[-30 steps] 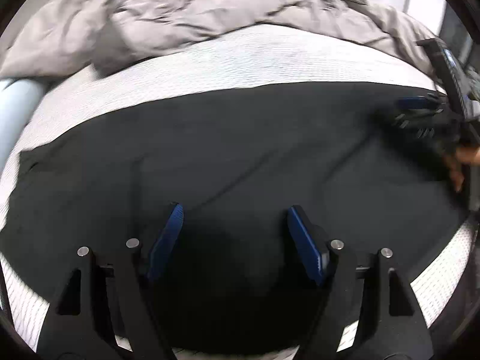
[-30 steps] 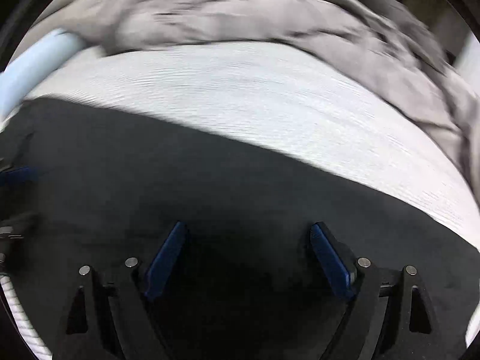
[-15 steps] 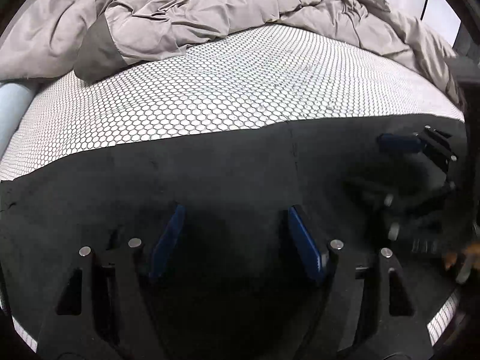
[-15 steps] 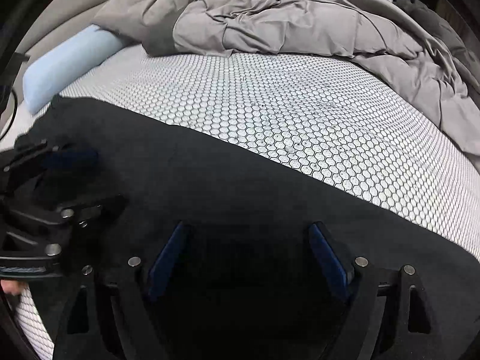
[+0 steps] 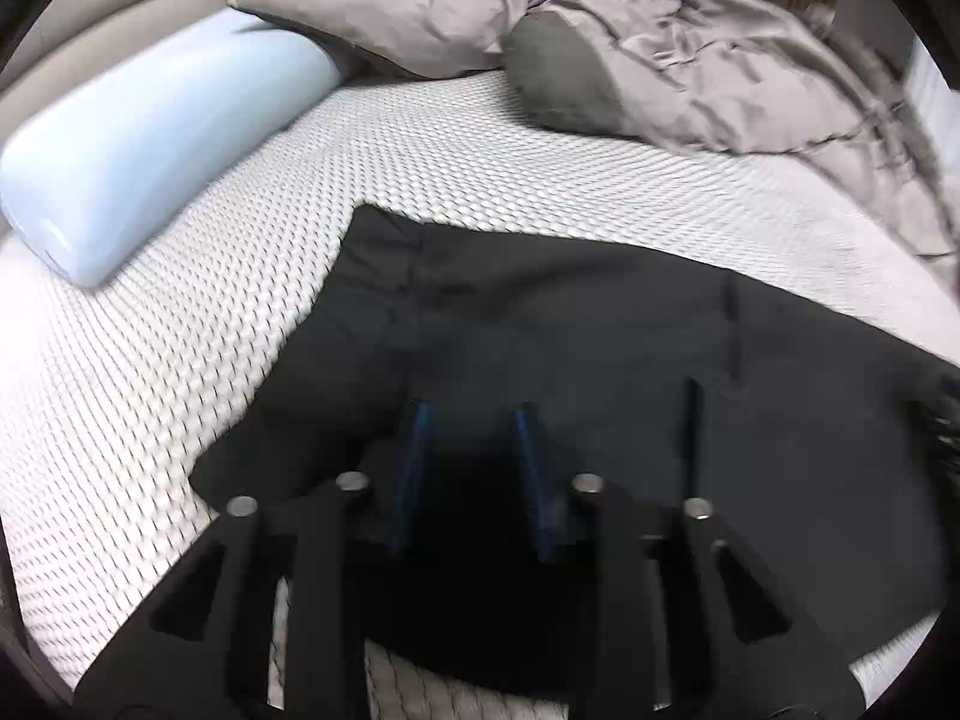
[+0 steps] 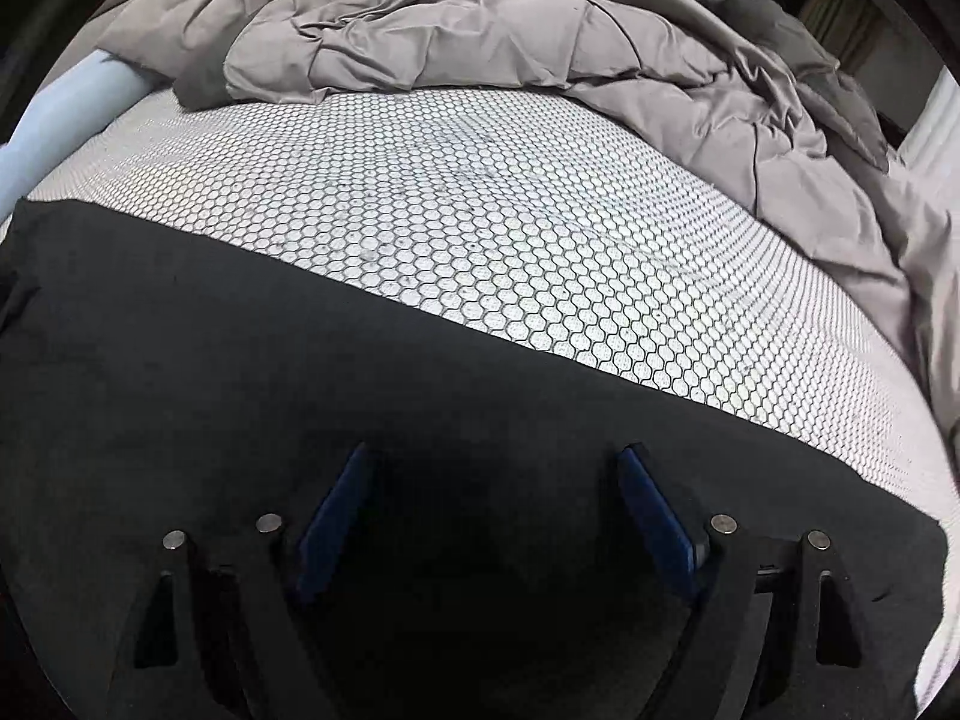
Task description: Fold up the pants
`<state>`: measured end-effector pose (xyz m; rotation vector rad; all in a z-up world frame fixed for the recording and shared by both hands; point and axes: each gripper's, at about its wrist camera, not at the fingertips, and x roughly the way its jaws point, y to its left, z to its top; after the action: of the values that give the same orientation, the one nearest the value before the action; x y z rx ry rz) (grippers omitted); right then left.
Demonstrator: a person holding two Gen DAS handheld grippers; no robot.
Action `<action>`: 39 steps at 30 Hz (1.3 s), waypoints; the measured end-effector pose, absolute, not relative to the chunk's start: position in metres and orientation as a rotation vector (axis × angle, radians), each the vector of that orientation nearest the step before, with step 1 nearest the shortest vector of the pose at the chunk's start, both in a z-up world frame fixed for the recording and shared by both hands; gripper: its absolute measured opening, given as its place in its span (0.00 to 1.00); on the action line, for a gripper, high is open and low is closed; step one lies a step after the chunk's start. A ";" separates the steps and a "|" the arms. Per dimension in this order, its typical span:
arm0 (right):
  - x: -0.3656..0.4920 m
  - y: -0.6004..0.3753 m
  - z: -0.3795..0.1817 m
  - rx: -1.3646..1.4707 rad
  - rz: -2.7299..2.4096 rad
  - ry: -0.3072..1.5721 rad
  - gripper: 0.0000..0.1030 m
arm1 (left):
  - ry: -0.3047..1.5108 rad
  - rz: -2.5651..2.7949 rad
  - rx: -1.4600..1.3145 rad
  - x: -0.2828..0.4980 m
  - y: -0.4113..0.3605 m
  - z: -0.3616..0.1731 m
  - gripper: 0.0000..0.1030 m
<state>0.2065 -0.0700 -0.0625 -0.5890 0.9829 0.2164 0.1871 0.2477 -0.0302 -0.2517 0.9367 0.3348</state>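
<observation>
Count, both views:

- Pants (image 5: 600, 348): 1, black, lying on bed.
- Grippers: 2. Left gripper (image 5: 471, 414), 2 fingers w/ blue pads (image 5: 415, 468); jaws closing over black cloth, whether cloth is pinched can't tell. Right gripper (image 6: 495, 462), 2 fingers w/ blue pads (image 6: 333, 528), jaws wide apart above pants.
- Pins on finger mounts: 4 per gripper, 8 total.
- Bolster (image 5: 150, 132): 1, pale blue, round-ended.
- Sheet (image 6: 480, 240): 1, white w/ hexagon print.
- Duvet (image 6: 480, 24): 1, grey, bunched at far side.
- Pillows (image 5: 384, 6): 1 certain, grey; more under duvet can't tell.
- Headboard (image 5: 120, 0): 1, beige, padded.
</observation>
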 end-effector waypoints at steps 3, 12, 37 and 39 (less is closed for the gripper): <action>0.198 -0.056 -0.055 -0.548 0.325 0.965 0.82 | 0.923 0.211 -0.202 0.173 0.225 -0.027 0.22; 0.169 -0.033 -0.073 -0.631 0.456 1.016 0.82 | 0.949 0.304 -0.161 0.132 0.231 -0.029 0.22; 0.146 -0.035 -0.060 -0.447 0.648 1.062 0.82 | 0.925 0.101 -0.174 0.162 0.219 -0.007 0.30; 0.144 -0.030 -0.065 -0.473 0.653 1.070 0.82 | 0.982 0.170 -0.208 0.197 0.236 -0.027 0.24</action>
<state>0.1436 -0.0305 -0.0649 -0.4726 1.0699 0.6528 0.1968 0.2362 -0.0275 -0.2076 0.9816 0.1701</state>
